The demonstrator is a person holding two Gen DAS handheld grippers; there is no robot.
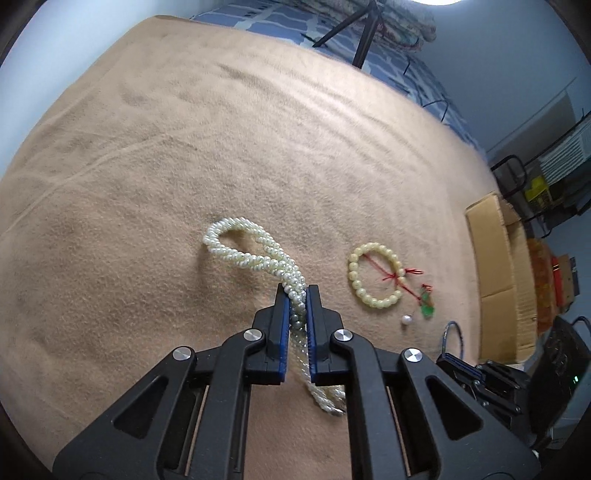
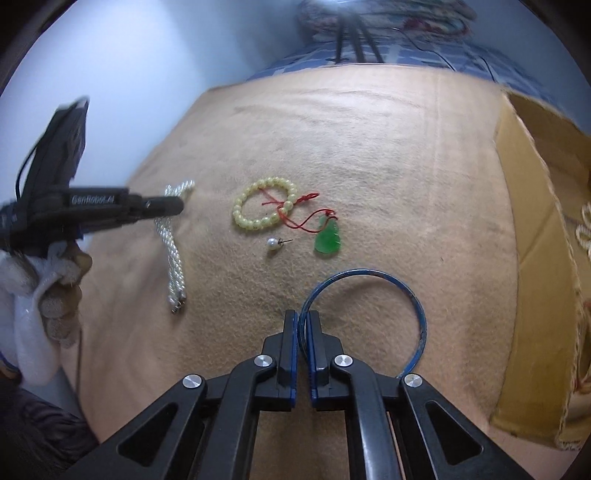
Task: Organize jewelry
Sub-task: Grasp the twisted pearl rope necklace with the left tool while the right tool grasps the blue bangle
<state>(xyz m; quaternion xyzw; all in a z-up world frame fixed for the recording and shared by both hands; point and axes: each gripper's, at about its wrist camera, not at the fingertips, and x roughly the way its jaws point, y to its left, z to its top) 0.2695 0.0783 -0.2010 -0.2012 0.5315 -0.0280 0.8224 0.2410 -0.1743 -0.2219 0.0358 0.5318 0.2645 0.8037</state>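
My left gripper (image 1: 297,290) is shut on a twisted white pearl necklace (image 1: 243,242); its loop hangs just above the tan blanket (image 1: 184,147). The necklace (image 2: 173,258) and left gripper (image 2: 177,205) also show in the right wrist view. My right gripper (image 2: 303,317) is shut on a thin blue bangle (image 2: 419,314). A yellow bead bracelet (image 1: 373,275) (image 2: 264,206) with red cord, a green pendant (image 1: 427,308) (image 2: 328,240) and a pearl earring (image 1: 407,319) (image 2: 273,243) lie on the blanket between the grippers.
An open cardboard box (image 1: 498,266) (image 2: 546,221) stands at the blanket's right edge. A black tripod (image 1: 365,33) stands on the blue patterned cover at the far side. Bags and a cart sit on the floor at the right.
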